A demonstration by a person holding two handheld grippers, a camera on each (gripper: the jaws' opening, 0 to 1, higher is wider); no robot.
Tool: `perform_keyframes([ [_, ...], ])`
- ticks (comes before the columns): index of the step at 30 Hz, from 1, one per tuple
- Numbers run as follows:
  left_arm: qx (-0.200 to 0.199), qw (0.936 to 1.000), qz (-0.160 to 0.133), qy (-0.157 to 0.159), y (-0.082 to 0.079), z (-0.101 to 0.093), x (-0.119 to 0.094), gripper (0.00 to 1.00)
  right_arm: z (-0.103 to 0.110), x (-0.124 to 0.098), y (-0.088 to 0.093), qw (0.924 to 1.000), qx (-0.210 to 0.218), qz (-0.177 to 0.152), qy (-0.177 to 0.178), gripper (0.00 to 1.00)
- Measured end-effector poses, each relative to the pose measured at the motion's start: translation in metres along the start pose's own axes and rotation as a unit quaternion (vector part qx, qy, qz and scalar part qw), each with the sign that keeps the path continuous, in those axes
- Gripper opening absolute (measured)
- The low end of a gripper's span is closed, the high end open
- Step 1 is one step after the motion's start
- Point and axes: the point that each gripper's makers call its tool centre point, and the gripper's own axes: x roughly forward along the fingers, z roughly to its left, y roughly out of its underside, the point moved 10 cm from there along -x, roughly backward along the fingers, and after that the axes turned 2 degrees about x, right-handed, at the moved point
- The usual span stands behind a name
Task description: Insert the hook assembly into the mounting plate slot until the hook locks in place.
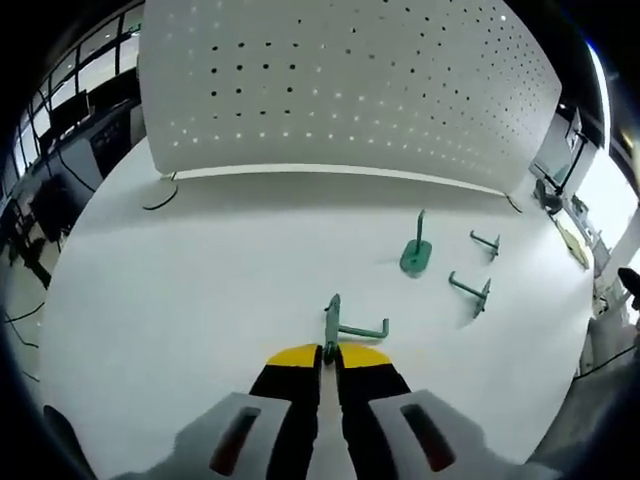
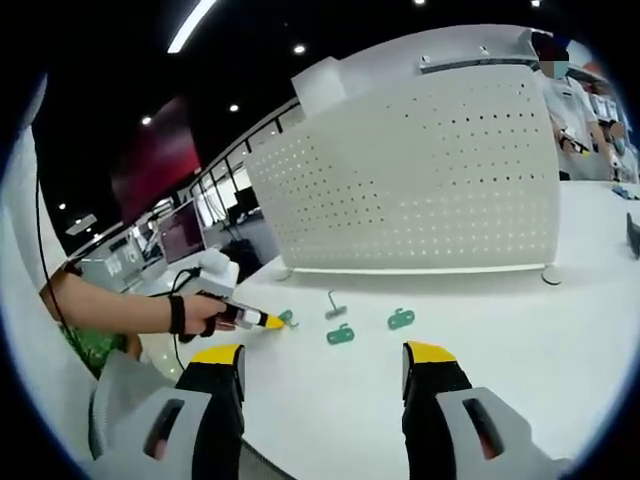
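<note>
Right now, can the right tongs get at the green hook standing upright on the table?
Probably yes: the right tongs are open, and bare table lies between them and the upright hook.

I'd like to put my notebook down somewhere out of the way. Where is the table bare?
Bare: the wide white table left of the left gripper, up to the pegboard. Crowded: the right side, where three green hooks lie loose, plus the hook the gripper holds.
</note>
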Motion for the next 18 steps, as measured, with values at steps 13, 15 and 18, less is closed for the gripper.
perform_keyframes([
  [13, 0.001, 0.9996, -0.006, 0.029, 0.005, -0.008, -0.007, 0.04, 0.002, 0.001, 0.000, 1.0000, -0.005, 0.000, -0.004, 0.64],
  [15, -0.003, 0.9995, -0.008, 0.030, 0.006, -0.008, -0.009, 0.04, 0.003, 0.001, 0.000, 1.0000, -0.007, 0.001, -0.005, 0.64],
  [18, -0.004, 0.9992, -0.011, 0.037, 0.008, -0.010, -0.011, 0.04, 0.004, 0.001, -0.001, 1.0000, -0.006, -0.002, -0.007, 0.64],
])
